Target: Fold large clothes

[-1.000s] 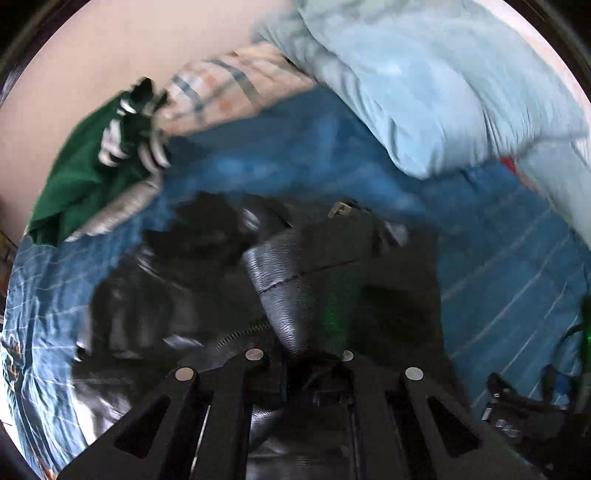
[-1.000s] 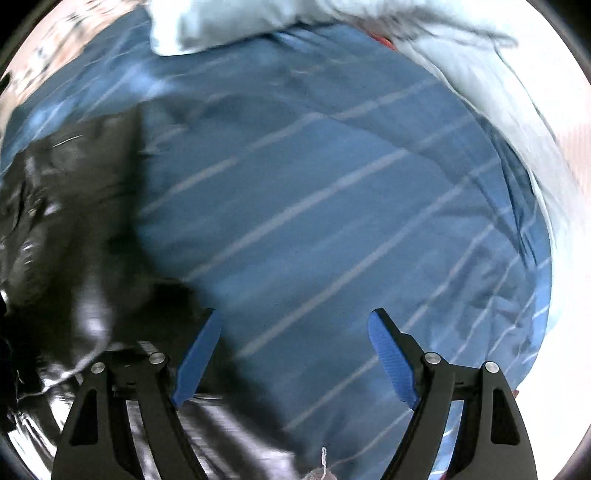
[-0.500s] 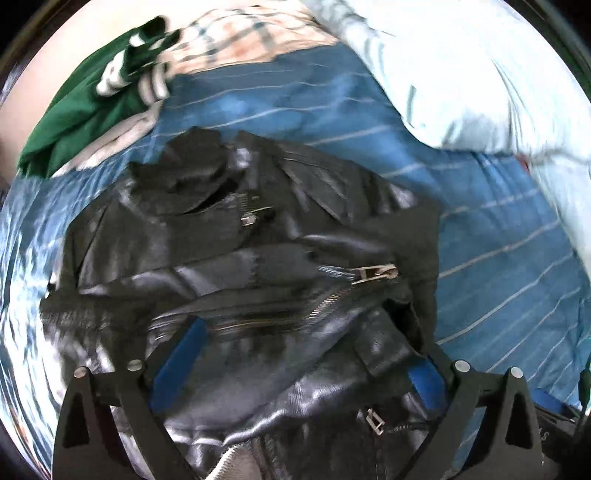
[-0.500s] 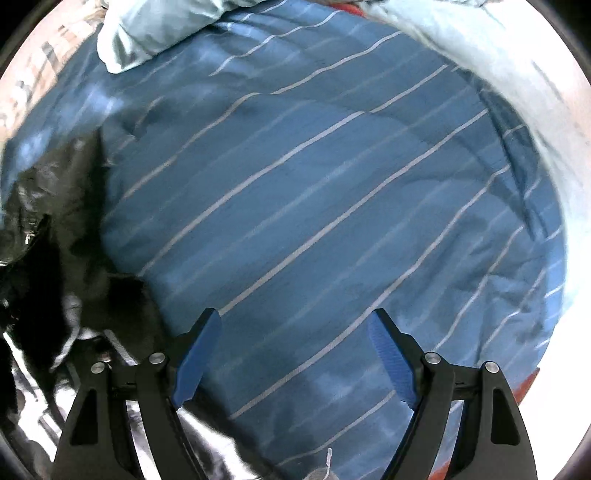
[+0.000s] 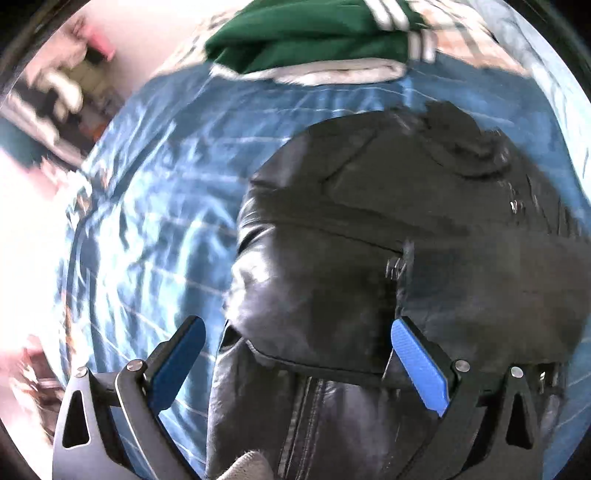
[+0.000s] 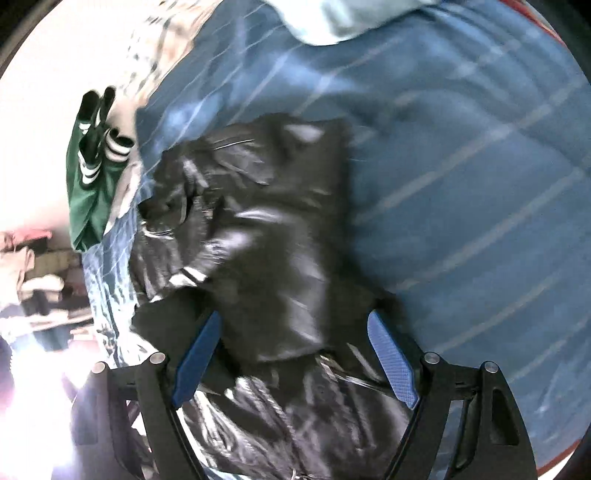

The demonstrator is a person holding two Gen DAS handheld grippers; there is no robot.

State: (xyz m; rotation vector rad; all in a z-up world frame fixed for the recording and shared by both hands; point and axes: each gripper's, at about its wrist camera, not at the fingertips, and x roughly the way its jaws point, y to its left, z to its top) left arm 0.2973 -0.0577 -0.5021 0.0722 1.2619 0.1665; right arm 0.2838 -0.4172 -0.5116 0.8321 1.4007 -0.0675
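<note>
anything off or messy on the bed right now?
Nothing damaged or spilled. The black leather jacket lies bunched and rumpled on the blue striped bedding, not yet neatly folded. A green striped garment sits loosely heaped near the bed's far edge. Both views are blurred.

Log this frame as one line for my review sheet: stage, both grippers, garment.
stage: mid-fold | left gripper: open, empty, over black leather jacket | right gripper: open, empty | jacket: lying on blue striped bedding

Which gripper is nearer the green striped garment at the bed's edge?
Hard to call; the left gripper looks slightly nearer. Both grippers hover open over the black leather jacket, and the green garment lies beyond the jacket in both wrist views. Right gripper.
</note>
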